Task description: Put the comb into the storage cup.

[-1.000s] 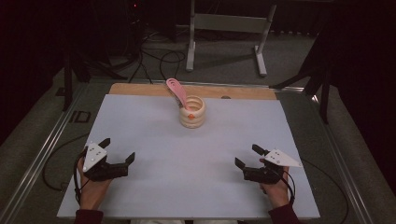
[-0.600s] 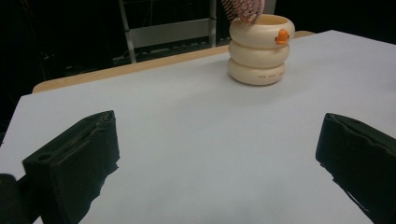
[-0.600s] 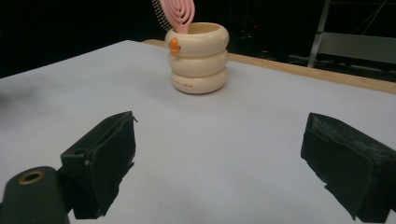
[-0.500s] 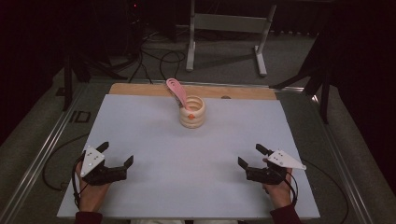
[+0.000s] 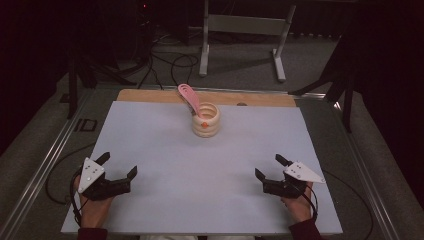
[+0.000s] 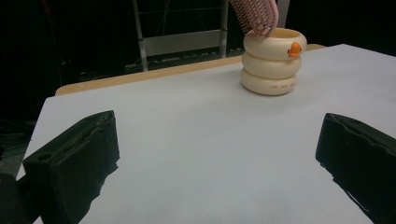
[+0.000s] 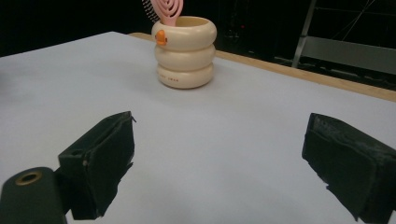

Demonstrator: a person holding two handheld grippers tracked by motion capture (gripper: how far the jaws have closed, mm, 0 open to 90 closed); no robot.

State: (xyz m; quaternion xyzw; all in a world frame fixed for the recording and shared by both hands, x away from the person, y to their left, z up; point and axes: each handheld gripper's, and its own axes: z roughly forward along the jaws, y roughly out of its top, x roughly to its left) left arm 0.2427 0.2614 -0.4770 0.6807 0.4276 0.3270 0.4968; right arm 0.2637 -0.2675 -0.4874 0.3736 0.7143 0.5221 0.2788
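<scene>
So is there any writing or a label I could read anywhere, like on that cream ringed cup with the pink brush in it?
Cream ringed cup: one line of small dark print on its lowest ring, too small and blurred to read.
Orange mark on its top ring: a small figure, not text.
Pink brush, white table sheet: no writing shows.

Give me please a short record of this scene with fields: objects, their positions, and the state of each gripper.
holder: cream ringed cup with a small orange mark, upright at the far middle of the white table sheet
contents: pink hairbrush standing in the cup, leaning away
left gripper: open, holding nothing, near edge
right gripper: open, holding nothing, near edge
</scene>
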